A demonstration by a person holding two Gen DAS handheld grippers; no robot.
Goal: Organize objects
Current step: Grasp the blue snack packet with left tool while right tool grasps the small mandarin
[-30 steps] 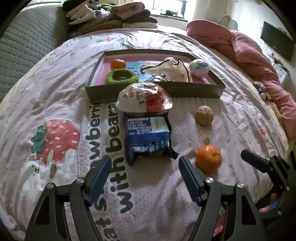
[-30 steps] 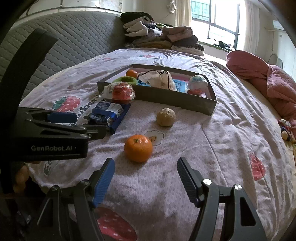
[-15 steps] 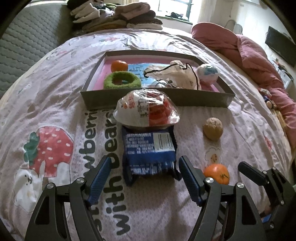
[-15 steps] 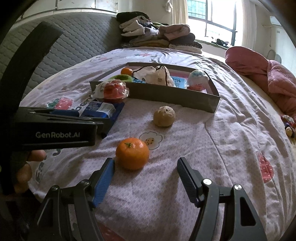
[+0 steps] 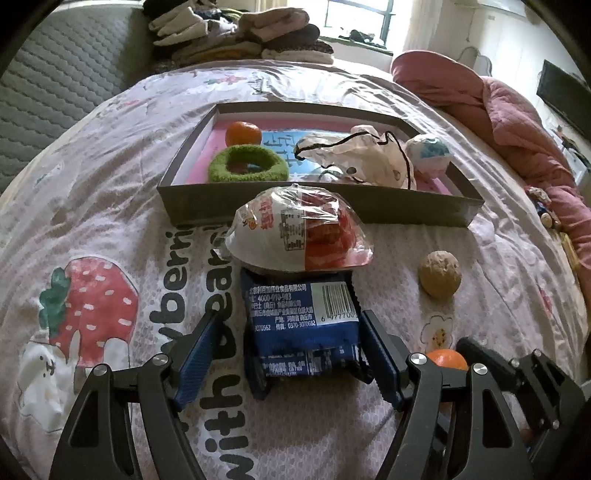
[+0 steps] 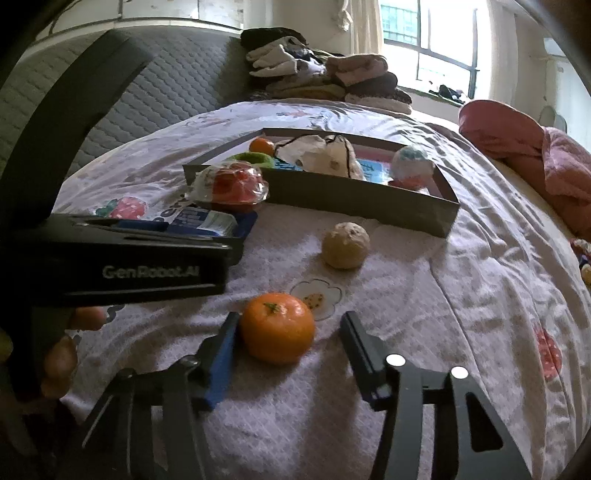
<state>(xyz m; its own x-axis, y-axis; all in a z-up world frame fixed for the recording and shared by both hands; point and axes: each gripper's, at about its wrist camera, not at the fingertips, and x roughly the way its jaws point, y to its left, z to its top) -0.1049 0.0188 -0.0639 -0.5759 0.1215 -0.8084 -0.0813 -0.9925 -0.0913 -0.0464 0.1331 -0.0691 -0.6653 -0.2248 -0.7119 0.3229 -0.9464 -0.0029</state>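
Observation:
A blue snack packet (image 5: pixel 303 325) lies on the bedspread between the fingers of my left gripper (image 5: pixel 286 352), which is open; its right pad is at the packet's edge and its left pad stands clear. Around an orange (image 6: pixel 277 332) my right gripper (image 6: pixel 291 350) is closing: the left pad touches the fruit and the right pad is a gap away. Beyond lie a clear-wrapped red and white pack (image 5: pixel 299 236) and a tan ball (image 5: pixel 439 275). The grey tray (image 5: pixel 317 210) holds another orange (image 5: pixel 242 133), a green ring (image 5: pixel 247 168), a white drawstring bag (image 5: pixel 362 158) and a white-blue ball (image 5: pixel 428 151).
Folded clothes (image 5: pixel 240 33) are stacked at the head of the bed beside a grey quilted headboard (image 5: pixel 55 74). A pink quilt (image 5: pixel 517 122) is bunched along the right side. A hand (image 6: pixel 59 354) holds the left gripper's body (image 6: pixel 129 258), close to the orange's left.
Both grippers have come forward and down. The left one now straddles the blue packet instead of standing short of it. The right one's jaws have narrowed around the orange.

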